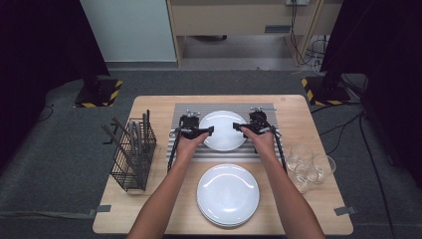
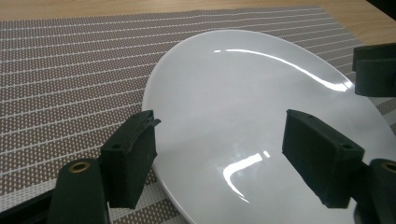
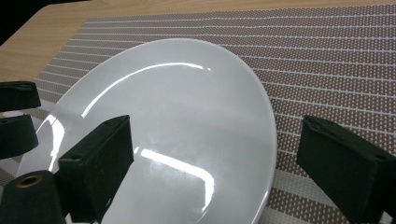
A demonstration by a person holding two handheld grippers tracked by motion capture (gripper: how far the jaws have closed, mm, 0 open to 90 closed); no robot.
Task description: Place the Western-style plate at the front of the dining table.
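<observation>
High view: a person stands at the bench (image 1: 149, 107) and holds the left gripper (image 1: 206, 131) and the right gripper (image 1: 242, 128) at the two sides of one white plate (image 1: 223, 129).
Plate position: it lies flat on the striped mat (image 1: 181, 110), in the far middle of the bench.
Left fingers (image 2: 130, 158): spread apart, around the near rim of the plate, not pressing on it.
Right fingers (image 3: 98, 163): also spread apart, across the rim, grasping nothing.
Handling: I judge the plate stiff, glossy, slippery and breakable; better to take the thin rim from both sides.
Other things: a stack of plates (image 1: 228, 195) near the person, a wire basket (image 1: 133, 154) with utensils at left, drinking glasses (image 1: 308, 164) at right.
Room: grey carpet (image 1: 50, 144), dark curtains, a wooden desk behind.
</observation>
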